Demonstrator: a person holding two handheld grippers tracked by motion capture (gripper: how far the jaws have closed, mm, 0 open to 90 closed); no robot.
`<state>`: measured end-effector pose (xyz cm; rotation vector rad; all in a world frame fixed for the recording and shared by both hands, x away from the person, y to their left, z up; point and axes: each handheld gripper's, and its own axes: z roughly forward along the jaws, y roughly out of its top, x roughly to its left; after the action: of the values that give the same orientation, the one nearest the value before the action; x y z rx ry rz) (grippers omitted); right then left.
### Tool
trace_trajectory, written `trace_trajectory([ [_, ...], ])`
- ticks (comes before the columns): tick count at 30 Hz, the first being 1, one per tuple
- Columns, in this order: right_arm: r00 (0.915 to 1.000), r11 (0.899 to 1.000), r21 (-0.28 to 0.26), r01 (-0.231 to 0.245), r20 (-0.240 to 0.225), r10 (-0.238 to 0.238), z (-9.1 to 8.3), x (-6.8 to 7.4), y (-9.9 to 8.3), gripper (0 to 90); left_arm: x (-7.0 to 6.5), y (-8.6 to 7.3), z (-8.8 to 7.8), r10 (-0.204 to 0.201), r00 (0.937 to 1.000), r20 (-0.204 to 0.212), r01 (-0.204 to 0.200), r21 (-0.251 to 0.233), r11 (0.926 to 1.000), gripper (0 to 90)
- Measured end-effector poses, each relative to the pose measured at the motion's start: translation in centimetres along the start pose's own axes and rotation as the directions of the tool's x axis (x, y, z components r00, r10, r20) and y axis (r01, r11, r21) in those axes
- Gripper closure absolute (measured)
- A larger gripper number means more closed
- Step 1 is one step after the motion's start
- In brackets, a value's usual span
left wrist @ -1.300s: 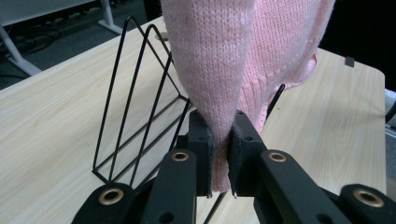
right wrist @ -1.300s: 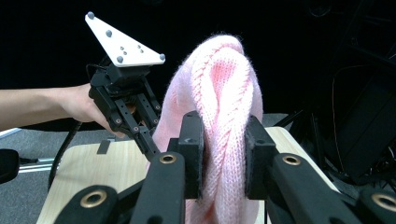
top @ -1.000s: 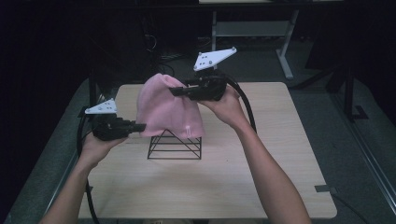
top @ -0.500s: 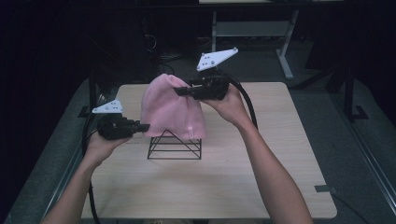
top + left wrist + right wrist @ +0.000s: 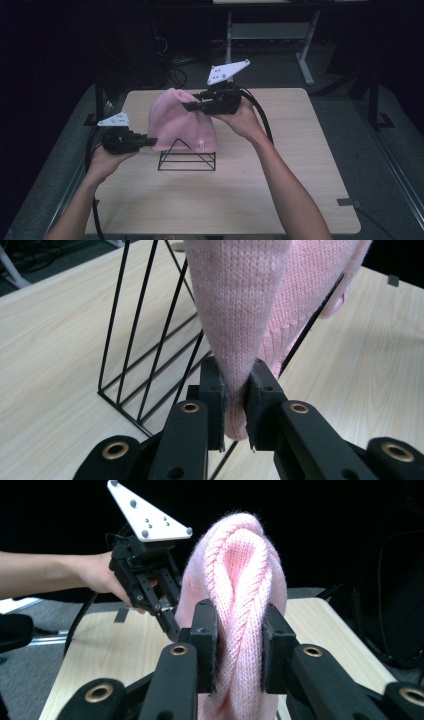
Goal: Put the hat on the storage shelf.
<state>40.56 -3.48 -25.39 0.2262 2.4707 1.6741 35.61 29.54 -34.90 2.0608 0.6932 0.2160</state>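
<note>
Both grippers have their jaws pinched nearly closed on a pink knitted hat (image 5: pixel 182 122); the left gripper (image 5: pixel 235 405) clamps a thin fold at the hat's lower edge, and the right gripper (image 5: pixel 239 647) squeezes a thick ribbed fold near its crown; held at two ends like this, the hat seems to be spread for fitting over the black wire stand (image 5: pixel 187 161), on which it is draped at the table's (image 5: pixel 280 200) middle; the stand's upper wires are covered by the knit, so how far the hat has settled is unclear; beyond the table the dark room hides most detail.
</note>
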Motion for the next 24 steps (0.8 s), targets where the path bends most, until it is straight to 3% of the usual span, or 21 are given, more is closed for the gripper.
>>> trace_trajectory([
  [16, 0.9976, 0.999, 0.036, -0.005, -0.069, 0.008, 0.7, 0.6, -1.4, 72.4, -0.4, -1.6, 1.0, 0.014, 0.9999, 0.001, -0.014, 0.027, 0.9995, 79.2],
  [24, 0.9970, 0.999, 0.042, -0.015, -0.075, 0.018, 0.9, 0.8, -2.1, 72.4, -0.4, -2.2, 1.2, 0.006, 0.9999, 0.013, -0.006, 0.037, 0.9993, 78.6],
])
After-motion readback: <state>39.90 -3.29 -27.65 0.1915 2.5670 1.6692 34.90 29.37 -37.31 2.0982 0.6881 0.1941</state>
